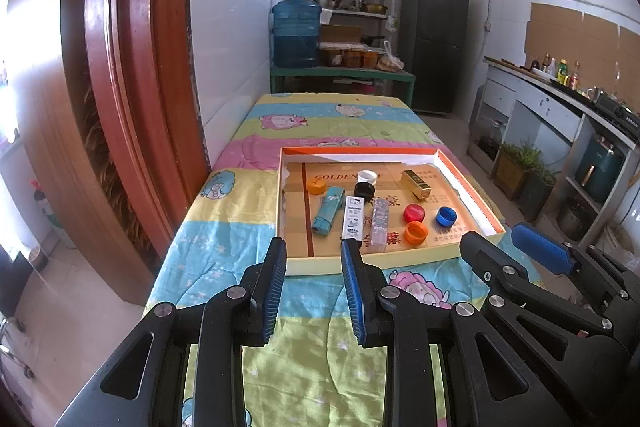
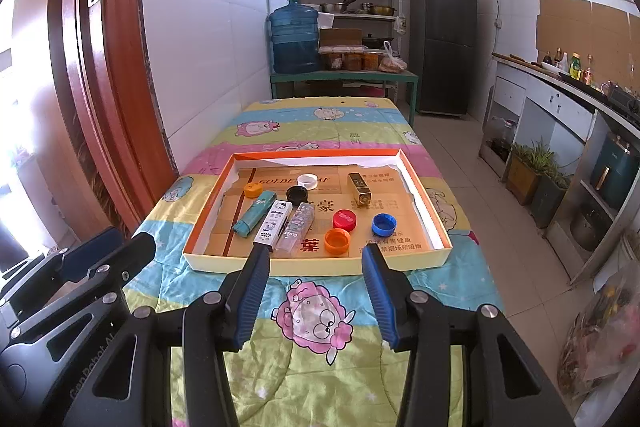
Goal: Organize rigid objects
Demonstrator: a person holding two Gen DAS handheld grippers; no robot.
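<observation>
With both the left gripper (image 1: 314,247) and right gripper (image 2: 312,253) spread wide and empty before the tray (image 2: 320,265), its caps and lighters look light, stiff and slick, probably best pinched across their narrow sides.

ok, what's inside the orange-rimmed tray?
Tray holds six bottle caps, three lighters side by side and a gold box, all on printed cardboard. What lies under the cardboard is hidden.

Cartoon-sheep cloth (image 2: 320,327), striped pink, yellow, blue, green. Tray (image 2: 404,265) cream outside, orange rim. Caps: orange (image 2: 337,241), red (image 2: 345,219), blue (image 2: 384,225), black (image 2: 297,193), white (image 2: 307,181), yellow-orange (image 2: 253,190). Gold box (image 2: 359,189); teal lighter (image 2: 254,214).
</observation>
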